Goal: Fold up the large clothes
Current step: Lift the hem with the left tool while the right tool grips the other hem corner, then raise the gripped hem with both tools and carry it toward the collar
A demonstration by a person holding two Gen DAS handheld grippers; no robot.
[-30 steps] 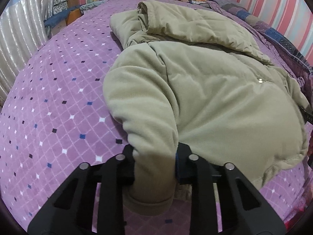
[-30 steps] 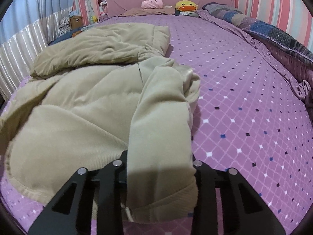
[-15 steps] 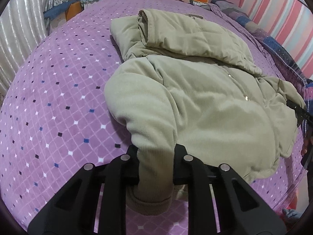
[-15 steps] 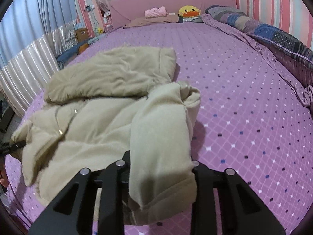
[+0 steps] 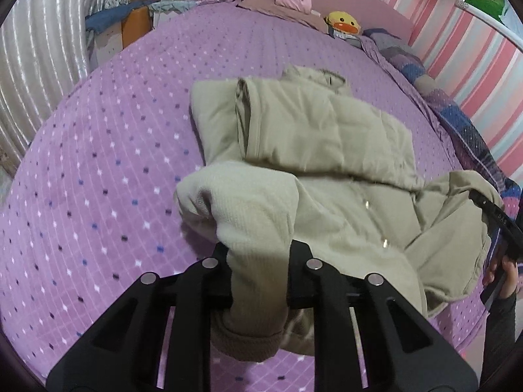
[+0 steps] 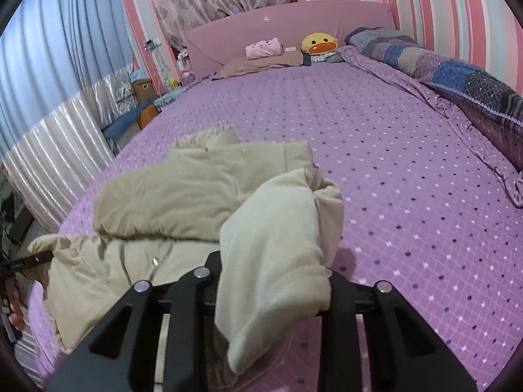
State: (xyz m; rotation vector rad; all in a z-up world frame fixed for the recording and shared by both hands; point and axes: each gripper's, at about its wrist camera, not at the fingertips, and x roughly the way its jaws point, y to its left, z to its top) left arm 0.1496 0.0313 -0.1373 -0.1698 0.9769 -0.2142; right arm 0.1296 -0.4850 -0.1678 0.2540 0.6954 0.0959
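While the beige padded jacket (image 5: 327, 150) lay bunched across the near part of the purple dotted bedspread (image 5: 108, 150), both grippers had hold of it! The left gripper (image 5: 260, 277) was clamped tight on one sleeve cuff (image 5: 251, 336), the ribbed end drooping below its jaws. The right gripper (image 6: 273, 290) was pinched on the other sleeve (image 6: 278, 235), a thick fold filling the narrow gap between its fingers. Both sleeves rose clear of the bedspread, with the jacket's body sagging between them and its upper part folded over. Up by the pink headboard (image 6: 294, 23) sat a yellow duck plush (image 6: 318, 44).
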